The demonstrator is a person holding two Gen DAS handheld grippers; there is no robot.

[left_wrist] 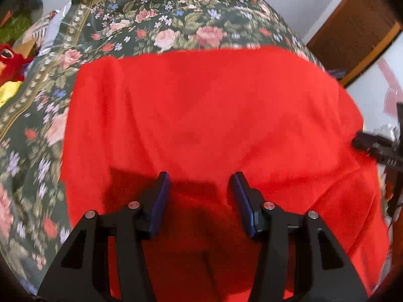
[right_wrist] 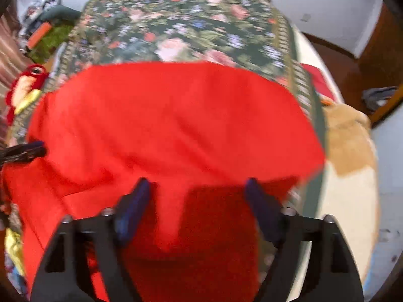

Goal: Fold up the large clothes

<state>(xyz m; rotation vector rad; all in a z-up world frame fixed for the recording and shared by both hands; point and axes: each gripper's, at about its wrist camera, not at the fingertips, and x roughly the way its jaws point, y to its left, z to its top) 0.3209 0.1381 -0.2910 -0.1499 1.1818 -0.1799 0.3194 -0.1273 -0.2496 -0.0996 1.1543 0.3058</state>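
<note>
- The bedspread [left_wrist: 176, 20], flowered and dark green, covered the bed, and the red garment [left_wrist: 214, 115] lay spread across its near part, reaching down under both grippers.
- The red garment looked like a thick, fuzzy fleece: soft and limp, probably light for its size, clingy rather than slippery, and not fragile. It would likely sag and bunch when lifted, so two corners or a hem edge seemed the best places to take hold.
- The left gripper [left_wrist: 200, 186] stood spread over the cloth, with nothing pinched between its blue pads.
- The right gripper [right_wrist: 197, 191] was spread wider still, a ridge of red cloth rising between its jaws but not squeezed by them.
- A red soft toy [left_wrist: 7, 60] lay at the left edge of the bedspread.
- Motion blur smeared both views; sleeves, collar and the garment's near hem were cut off or hidden, so its kind could not be told.
</note>
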